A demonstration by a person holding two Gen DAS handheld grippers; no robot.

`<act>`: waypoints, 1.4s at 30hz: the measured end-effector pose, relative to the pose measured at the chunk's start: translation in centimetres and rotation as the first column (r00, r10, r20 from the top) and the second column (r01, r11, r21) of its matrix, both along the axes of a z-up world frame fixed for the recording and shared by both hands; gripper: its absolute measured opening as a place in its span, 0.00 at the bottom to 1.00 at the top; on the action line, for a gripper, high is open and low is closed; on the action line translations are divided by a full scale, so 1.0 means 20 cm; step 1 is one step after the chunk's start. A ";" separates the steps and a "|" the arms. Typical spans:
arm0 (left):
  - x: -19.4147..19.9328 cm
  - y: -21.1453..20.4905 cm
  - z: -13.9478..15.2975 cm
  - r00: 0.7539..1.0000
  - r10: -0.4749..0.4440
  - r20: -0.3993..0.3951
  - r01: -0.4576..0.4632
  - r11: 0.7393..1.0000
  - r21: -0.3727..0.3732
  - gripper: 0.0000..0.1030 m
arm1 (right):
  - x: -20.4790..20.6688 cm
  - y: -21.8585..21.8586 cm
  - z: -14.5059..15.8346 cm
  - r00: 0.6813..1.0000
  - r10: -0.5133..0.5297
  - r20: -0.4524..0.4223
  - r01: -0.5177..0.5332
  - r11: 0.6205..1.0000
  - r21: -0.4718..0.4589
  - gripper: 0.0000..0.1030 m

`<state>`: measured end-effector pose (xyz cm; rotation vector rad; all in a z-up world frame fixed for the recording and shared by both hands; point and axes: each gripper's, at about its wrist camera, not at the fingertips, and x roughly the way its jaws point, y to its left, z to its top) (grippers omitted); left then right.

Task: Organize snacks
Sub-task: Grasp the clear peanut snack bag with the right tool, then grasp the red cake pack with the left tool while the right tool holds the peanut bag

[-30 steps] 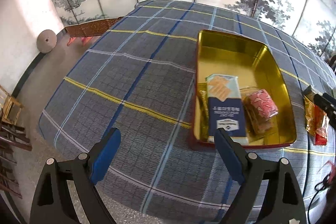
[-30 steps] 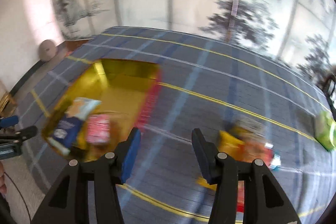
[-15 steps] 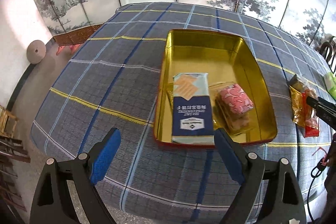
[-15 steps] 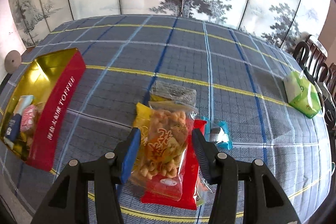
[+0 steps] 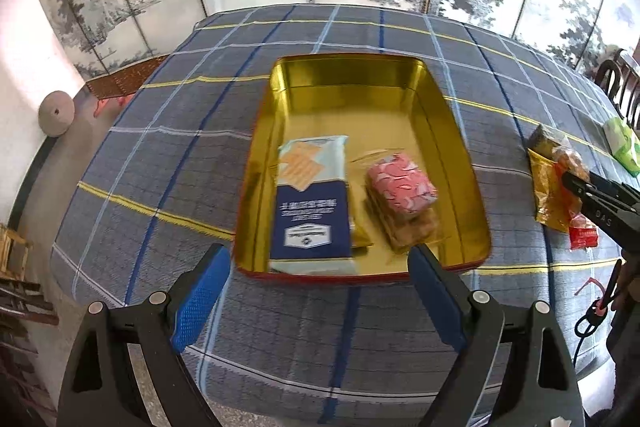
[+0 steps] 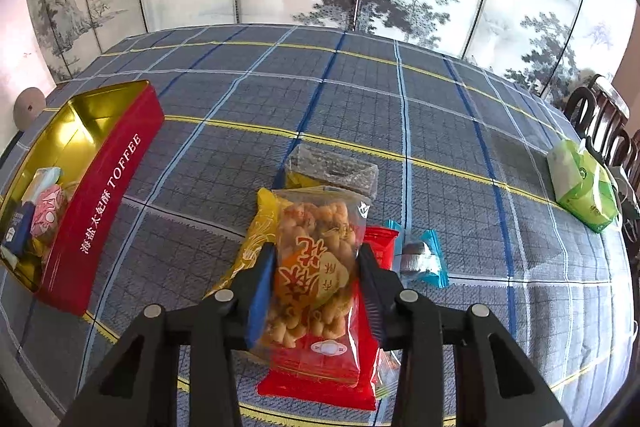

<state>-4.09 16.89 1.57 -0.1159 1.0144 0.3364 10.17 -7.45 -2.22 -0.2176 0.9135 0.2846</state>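
- Since half a second ago, the right claw (image 6: 314, 279) has been closed in: its fingers, then apart above the pile, are now clamped on the clear bag of fried twists (image 6: 316, 267).
- The left claw (image 5: 318, 291) is still held wide apart at the near rim of the toffee tin (image 5: 452, 131).
- Two packs are counted in the tin: one blue cracker pack (image 5: 312, 203), one pink pack (image 5: 402, 183).
- One yellow pack (image 6: 250, 247), one red pack (image 6: 360, 359) and one teal-wrapped sweet (image 6: 420, 259) lie under or beside the bag on the desk (image 6: 400, 107).
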 end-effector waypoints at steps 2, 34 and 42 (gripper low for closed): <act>0.01 -0.03 0.01 1.000 -0.012 -0.001 0.012 1.000 0.001 0.86 | 0.00 -0.02 0.01 1.000 -0.002 0.001 0.002 1.000 0.019 0.39; 0.41 -0.98 -0.13 0.937 -0.344 0.060 0.349 0.919 -0.181 0.86 | 0.17 -0.93 -0.14 0.982 -0.187 0.036 0.185 0.981 0.060 0.39; 0.52 -1.11 -0.21 0.927 -0.374 0.029 0.372 0.909 -0.187 0.86 | 0.18 -0.95 -0.16 0.981 -0.192 0.020 0.189 0.978 0.091 0.40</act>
